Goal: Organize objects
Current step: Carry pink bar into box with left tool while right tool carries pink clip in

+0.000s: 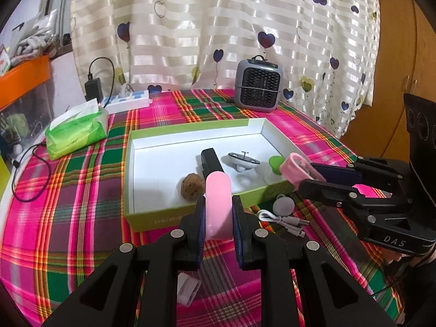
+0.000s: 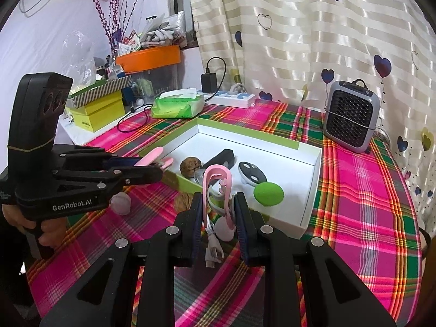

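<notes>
**Both grippers hold pink items at the near edge of the box**

A pink rounded bar (image 1: 217, 204) stands upright between the jaws of the left gripper (image 1: 218, 212), which pinch it from both sides; its rounded top rises above the fingertips and its lower end hangs over the plaid tabletop (image 1: 68, 218), just in front of the near wall of the green-rimmed box (image 1: 130, 163). From the right wrist view the same bar pokes forward out of the left gripper, at the box's near left corner.

The right gripper (image 2: 218, 212) pinches a pink looped clip (image 2: 216, 188), the loop standing up between the two pads and reaching past their tips. It hovers above the tabletop beside the box's near wall, over a white cable (image 2: 212, 248) and a pale round ball (image 2: 225, 230) lying on the cloth.

Inside the box lie a walnut (image 1: 192, 185), a black oblong device (image 1: 211, 162), a white and grey remote-like piece (image 1: 243, 160) and a green round object (image 1: 276, 163). Beyond the box, a grey small heater (image 1: 259, 84) stands by the curtain (image 1: 218, 27), a green tissue pack (image 1: 76, 133) sits at the left, and a white power strip (image 1: 128, 102) lies behind it. A second walnut (image 2: 184, 201) rests on the cloth outside the box.
</notes>
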The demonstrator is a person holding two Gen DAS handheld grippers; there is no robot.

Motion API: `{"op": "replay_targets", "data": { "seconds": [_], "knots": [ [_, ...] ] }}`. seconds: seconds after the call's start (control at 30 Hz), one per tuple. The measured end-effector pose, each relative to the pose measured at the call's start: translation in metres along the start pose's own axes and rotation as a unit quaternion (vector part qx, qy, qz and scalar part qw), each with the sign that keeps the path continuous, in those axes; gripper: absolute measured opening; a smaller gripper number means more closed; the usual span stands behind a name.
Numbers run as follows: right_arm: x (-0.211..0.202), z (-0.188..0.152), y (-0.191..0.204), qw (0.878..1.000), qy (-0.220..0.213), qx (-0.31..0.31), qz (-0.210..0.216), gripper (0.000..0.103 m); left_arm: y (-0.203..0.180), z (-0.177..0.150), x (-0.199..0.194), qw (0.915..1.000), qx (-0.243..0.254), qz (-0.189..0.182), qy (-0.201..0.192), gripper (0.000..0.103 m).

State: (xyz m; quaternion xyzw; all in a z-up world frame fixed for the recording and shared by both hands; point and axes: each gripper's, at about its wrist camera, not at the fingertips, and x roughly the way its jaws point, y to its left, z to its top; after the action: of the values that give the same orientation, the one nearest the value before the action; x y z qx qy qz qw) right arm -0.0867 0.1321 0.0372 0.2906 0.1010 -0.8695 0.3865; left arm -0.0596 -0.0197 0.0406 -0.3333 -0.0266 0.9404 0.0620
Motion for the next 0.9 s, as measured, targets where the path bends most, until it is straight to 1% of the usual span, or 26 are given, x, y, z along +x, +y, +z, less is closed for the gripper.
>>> {"op": "replay_targets", "data": {
  "seconds": [0.23, 0.9],
  "knots": [
    [0.01, 0.01, 0.0, 1.0, 0.012, 0.0, -0.004, 0.024, 0.006, 0.009, 0.007, 0.9999, -0.006, 0.008, 0.009, 0.016],
    [0.041, 0.03, -0.006, 0.999, 0.035, 0.004, -0.009, 0.024, 0.026, 0.031, 0.03, 0.999, -0.015, 0.04, 0.011, 0.016]
  ]
}}
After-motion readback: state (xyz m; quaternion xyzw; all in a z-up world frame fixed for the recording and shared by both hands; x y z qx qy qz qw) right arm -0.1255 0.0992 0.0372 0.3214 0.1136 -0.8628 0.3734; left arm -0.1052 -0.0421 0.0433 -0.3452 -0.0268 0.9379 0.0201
